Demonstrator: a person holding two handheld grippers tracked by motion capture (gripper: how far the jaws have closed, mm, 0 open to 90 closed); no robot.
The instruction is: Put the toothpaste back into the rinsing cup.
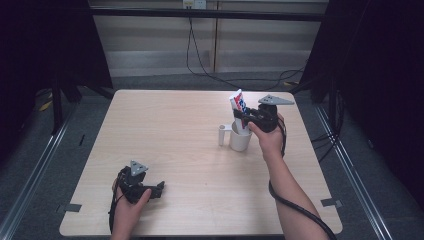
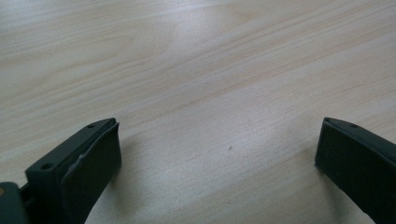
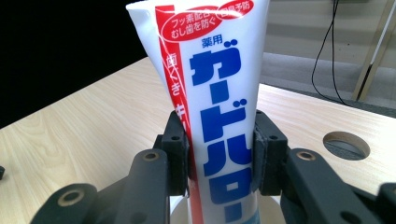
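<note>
On the pale wooden table (image 1: pixel 165 130), your right gripper (image 3: pixel 222 149) is clamped on the toothpaste tube (image 3: pixel 219 93), upright in the white cup (image 1: pixel 240 141) toward the far right corner, while your left gripper (image 1: pixel 159 189) rests spread and empty near the front left edge, likely idle.

A light wooden table (image 1: pixel 190 130) with rounded corners stood on grey carpet (image 1: pixel 165 81). A round hole (image 3: pixel 346 145) was cut through its top near one edge. A strip of grey tape (image 1: pixel 70 207) lay on the floor by the near left corner, another strip (image 1: pixel 331 202) by the near right. A black cable (image 1: pixel 192 45) hung down the pale wall panel (image 1: pixel 150 35) and trailed across the carpet. Black curtains (image 1: pixel 30 40) closed both sides.
</note>
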